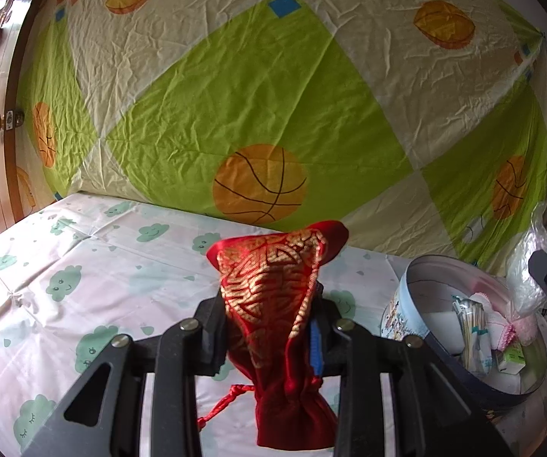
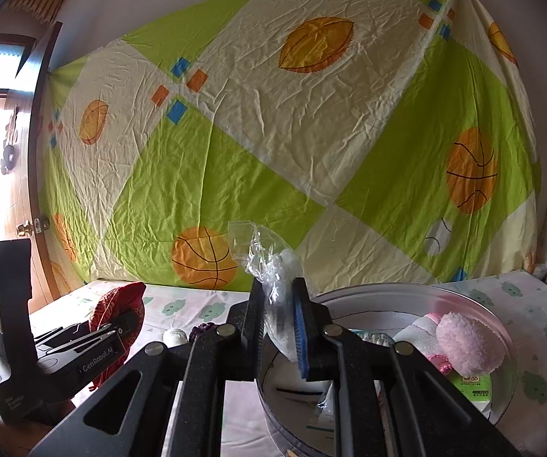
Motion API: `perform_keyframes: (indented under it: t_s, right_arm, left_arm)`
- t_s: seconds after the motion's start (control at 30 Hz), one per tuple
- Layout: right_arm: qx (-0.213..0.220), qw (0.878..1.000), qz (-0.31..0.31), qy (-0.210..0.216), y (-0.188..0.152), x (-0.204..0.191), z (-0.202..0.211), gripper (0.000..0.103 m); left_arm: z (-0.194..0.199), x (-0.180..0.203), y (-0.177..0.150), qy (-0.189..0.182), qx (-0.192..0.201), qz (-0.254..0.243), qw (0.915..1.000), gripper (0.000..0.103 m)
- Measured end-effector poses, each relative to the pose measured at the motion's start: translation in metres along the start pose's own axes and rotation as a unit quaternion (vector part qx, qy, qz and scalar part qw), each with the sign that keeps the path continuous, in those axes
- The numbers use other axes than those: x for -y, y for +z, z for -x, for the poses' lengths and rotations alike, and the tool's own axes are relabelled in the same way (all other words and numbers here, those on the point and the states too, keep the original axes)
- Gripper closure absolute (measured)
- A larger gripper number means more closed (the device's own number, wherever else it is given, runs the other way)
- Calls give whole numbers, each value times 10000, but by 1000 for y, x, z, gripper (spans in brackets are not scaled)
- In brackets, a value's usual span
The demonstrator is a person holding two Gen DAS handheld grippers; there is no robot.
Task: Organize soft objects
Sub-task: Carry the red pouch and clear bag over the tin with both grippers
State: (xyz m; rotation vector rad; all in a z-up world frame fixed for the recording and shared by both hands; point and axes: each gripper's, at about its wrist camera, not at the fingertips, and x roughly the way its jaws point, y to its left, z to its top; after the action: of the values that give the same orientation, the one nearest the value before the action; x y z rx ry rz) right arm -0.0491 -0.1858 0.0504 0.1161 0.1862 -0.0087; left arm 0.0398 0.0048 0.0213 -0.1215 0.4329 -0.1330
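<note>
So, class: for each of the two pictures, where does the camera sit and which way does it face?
Left wrist: sits on the left gripper, facing the hanging sheet; it holds a red pouch.
Right wrist: sits on the right gripper, facing the same sheet; it holds a clear plastic bag, with the left gripper at its left.
Both share the round tin, sheet and pouch.

A bed covered by a white sheet printed with green clouds [image 1: 83, 266] fills the lower half of both views. A round metal tin with a pictured outer wall [image 1: 399, 312] sits on it at lower right. A small white ball [image 2: 175, 336] and a dark purple crocheted piece [image 2: 201, 329] lie left of the tin.
</note>
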Motion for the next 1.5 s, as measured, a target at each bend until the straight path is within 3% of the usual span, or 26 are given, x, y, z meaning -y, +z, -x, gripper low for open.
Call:
perform_keyframes:
  t_s: [0.93,1.5]
  right_arm:
    - [307,9971,-119,-685,18,82,16,88]
    - [151,9930,-137,-1163,19,130,8,88]
  left_arm:
    - [10,114,7,-577,126,-582,9966,71]
    - [-3,171,-3,-875,-75,-841,9926,71]
